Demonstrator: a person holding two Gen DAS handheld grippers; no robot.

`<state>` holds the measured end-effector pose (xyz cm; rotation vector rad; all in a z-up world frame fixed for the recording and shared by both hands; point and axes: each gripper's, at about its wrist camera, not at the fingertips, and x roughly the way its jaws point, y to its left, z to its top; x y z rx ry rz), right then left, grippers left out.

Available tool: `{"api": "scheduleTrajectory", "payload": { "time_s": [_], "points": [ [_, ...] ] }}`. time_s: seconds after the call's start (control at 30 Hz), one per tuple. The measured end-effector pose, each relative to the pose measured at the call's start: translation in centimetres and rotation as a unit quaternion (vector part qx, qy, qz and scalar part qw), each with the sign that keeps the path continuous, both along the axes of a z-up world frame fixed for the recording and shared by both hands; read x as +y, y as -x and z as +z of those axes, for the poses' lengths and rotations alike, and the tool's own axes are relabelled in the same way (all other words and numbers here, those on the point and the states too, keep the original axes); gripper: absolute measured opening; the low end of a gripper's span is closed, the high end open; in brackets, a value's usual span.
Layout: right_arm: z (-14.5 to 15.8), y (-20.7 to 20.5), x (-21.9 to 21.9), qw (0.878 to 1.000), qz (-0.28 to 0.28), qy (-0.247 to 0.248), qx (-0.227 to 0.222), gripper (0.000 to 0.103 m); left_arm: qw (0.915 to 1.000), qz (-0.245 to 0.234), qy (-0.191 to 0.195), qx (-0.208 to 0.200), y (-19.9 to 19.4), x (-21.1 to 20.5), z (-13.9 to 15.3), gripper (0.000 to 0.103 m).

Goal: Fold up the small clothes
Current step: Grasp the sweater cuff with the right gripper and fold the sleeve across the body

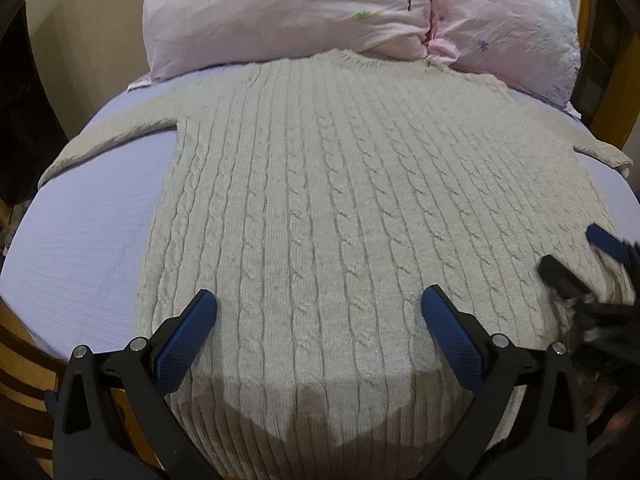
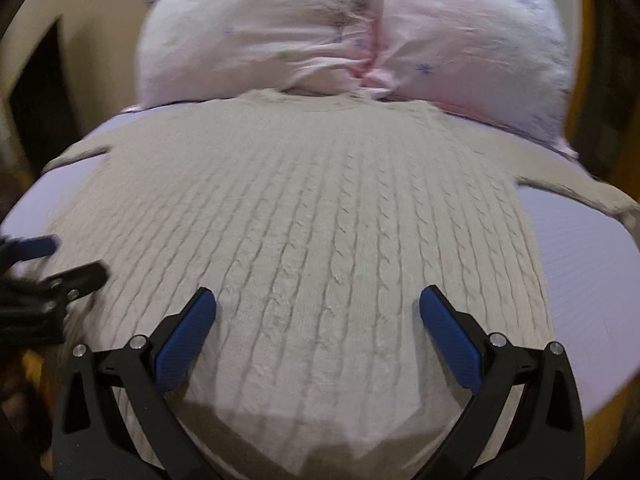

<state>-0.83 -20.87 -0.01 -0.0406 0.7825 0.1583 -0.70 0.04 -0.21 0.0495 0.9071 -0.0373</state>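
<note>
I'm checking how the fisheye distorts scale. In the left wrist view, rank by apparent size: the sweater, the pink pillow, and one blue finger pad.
1. Sweater, fills most of the view.
2. Pink pillow, partly cropped.
3. Blue finger pad, smallest despite being nearest the camera.

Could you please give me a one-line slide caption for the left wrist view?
Open left tongs hover over a cream cable-knit sweater spread flat on a lavender bed, pink pillow behind.

Right wrist view motion-blurred throughout: cable pattern on sweater [image 2: 304, 216] smeared, pillow [image 2: 352, 28] print unreadable. Left gripper [image 2: 44, 264] cut off by left edge there, jaws blurred. In left wrist view right gripper [image 1: 588, 264] blurred, cut off at right edge. Sweater hem hidden below bottom edge in both views. Right sleeve [image 1: 600, 154] end out of frame. Collar tucked under pillow.
</note>
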Motion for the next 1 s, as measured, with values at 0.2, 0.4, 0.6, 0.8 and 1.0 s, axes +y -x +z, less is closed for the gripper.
{"api": "scheduleTrajectory", "payload": {
  "time_s": [0.2,0.4,0.6,0.8,1.0],
  "points": [
    [6.9,-2.8,-15.8,0.976,-0.172,-0.106,-0.082,0.101,0.9975,-0.025,0.048,-0.045,0.0,1.7,1.1,0.102],
    [5.9,-8.7,-33.7,0.902,-0.398,-0.161,-0.043,0.072,0.9795,-0.033,0.134,-0.147,-1.0,6.8,4.5,0.102],
    [2.6,-12.0,-43.7,0.836,-0.498,-0.230,-0.014,0.068,0.9763,0.030,0.133,-0.168,-3.7,12.3,5.7,0.102],
    [0.5,-13.9,-46.7,0.823,-0.501,-0.267,-0.025,0.029,0.9701,0.091,0.161,-0.157,-5.1,16.6,5.1,0.102],
    [4.6,-14.2,-43.2,0.867,-0.434,-0.216,-0.111,0.007,0.9460,0.154,0.232,-0.165,-5.9,21.9,4.6,0.102]
  ]
}}
